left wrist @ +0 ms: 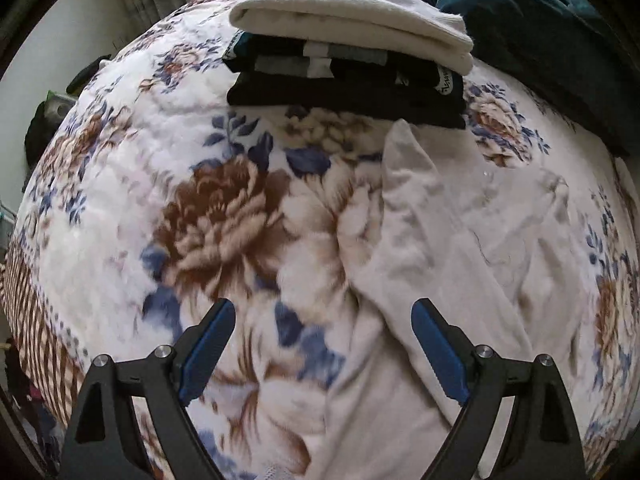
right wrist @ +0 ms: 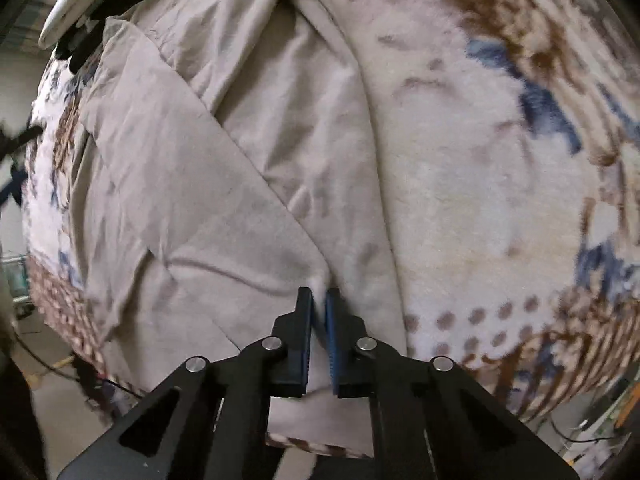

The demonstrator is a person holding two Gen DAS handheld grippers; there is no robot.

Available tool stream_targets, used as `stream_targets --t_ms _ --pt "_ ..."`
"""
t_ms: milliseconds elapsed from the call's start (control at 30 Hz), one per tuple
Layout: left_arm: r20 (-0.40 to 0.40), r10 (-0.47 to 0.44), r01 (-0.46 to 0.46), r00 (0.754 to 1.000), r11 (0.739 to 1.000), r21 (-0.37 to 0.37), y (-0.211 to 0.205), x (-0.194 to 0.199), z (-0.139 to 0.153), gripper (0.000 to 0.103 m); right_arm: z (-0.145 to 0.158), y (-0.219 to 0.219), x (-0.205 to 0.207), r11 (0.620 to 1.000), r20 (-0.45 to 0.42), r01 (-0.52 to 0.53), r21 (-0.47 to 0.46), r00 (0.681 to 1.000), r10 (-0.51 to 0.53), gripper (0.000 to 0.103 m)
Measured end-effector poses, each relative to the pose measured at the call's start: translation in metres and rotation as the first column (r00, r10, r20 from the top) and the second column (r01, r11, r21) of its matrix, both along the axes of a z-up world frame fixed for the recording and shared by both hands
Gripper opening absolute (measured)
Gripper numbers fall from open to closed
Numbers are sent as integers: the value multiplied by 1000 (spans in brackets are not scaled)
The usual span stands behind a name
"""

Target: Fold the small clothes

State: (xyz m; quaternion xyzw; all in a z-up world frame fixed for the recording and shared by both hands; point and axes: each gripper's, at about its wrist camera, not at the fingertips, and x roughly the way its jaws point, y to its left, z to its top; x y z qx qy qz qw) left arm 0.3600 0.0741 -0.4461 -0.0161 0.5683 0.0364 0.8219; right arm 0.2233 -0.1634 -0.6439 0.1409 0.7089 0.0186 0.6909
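Here is the bed, covered by a fleecy flowered blanket [left wrist: 224, 216] in brown, blue and white, and the beige garment [left wrist: 472, 240] lies spread on it, creased and partly doubled over. That garment is our landmark.

The left tool [left wrist: 324, 344] hangs above the blanket with its blue-padded fingers [left wrist: 208, 348] spread wide and nothing between them; one finger is over bare blanket just left of the garment, the other over the garment's near edge.

Beyond the garment's far tip sits a stack of folded clothes [left wrist: 348, 88]: dark pieces below with grey and white stripes showing, and a thick folded white piece [left wrist: 352, 12] on top. The garment's tip lies just beside the bottom dark layer; whether it touches is hard to tell. To the far right of the garment is a heap of dark teal fabric [left wrist: 532, 28].

Over to the right wrist view: the right tool [right wrist: 319, 300] has its jaws drawn nearly together, pinching a fold of the beige garment [right wrist: 208, 184] at its near edge, cloth bunched up between the pads. A flap of the garment runs diagonally across the layer under it. To the right of the garment the blanket [right wrist: 500, 200] lies bare, with a dotted border near the bed's edge.
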Motion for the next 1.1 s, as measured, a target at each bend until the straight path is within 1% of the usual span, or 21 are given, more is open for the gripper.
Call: stream_targets --t_ms 67,133,200,300,400,467,500,533,567,600,633,667,700,733,767,833,900,933,967,1033,1100 --pt "-5 8 -8 1000 1000 -18 1 11 -5 90 8 -8 -23 999 -2 -12 -40 1000 12 3" --pt "-4 21 -21 1000 999 -30 4 21 -9 90 13 -16 -42 999 -28 -7 -39 1000 6 3" --pt "-6 32 -32 999 999 -37 5 30 -11 90 9 -24 -54 999 -53 -6 -43 999 4 3" --pt "0 52 -52 999 997 -57 8 42 -11 90 2 -40 -66 999 -106 10 -46 994 -15 3" --pt "-2 71 -71 997 994 -85 7 56 -13 90 -4 -51 -64 998 -136 14 -55 990 -21 3" --pt "8 59 -58 998 994 -93 0 68 -16 90 -9 -58 -67 999 -188 -5 -42 982 -3 3" --pt "12 41 -40 999 995 -90 -5 75 -18 90 -13 -60 -66 999 -226 -25 -32 974 17 6" --pt "16 10 -9 1000 997 -76 -14 87 -23 90 -12 -65 -63 999 -242 -24 -30 970 16 7" --pt "17 -13 14 1000 998 -57 -22 96 -27 90 -9 -70 -61 999 -240 -22 -24 971 15 12" --pt "15 -36 37 999 999 -26 -29 107 -33 90 -5 -69 -53 1000 -238 -22 -17 971 17 29" --pt "5 -55 55 998 998 23 -35 119 -41 90 2 -75 -50 1000 -238 -18 -25 971 11 41" --pt "-11 -67 67 998 995 76 -37 131 -51 90 10 -92 -48 999 -233 -5 -33 973 -3 55" --pt "-30 -65 68 997 993 101 -35 140 -61 90 19 -105 -45 999 -210 23 -26 977 -28 58" --pt "-61 -49 56 997 990 129 -28 151 -73 90 29 -117 -41 998 -188 55 -18 980 -57 59" --pt "-75 -30 40 997 990 132 -19 157 -80 90 34 -123 -35 997 -175 76 -22 981 -79 61" --pt "-87 3 7 996 993 117 0 163 -87 90 53 -151 -21 992 -131 126 -21 983 -128 62" --pt "-82 21 -15 996 997 78 12 164 -85 90 65 -159 2 987 -100 159 -20 982 -160 62" --pt "-74 24 -19 997 997 69 16 163 -83 90 71 -170 17 985 -76 174 -14 982 -175 62" --pt "-68 25 -20 997 998 66 19 161 -78 90 78 -175 29 983 -59 183 -9 981 -183 62" --pt "-38 21 -19 999 999 36 19 156 -64 90 89 -189 54 981 -12 196 -10 980 -196 62" --pt "-4 4 -4 1000 1000 1 14 151 -49 90 101 -192 93 979 44 204 -15 978 -203 62"
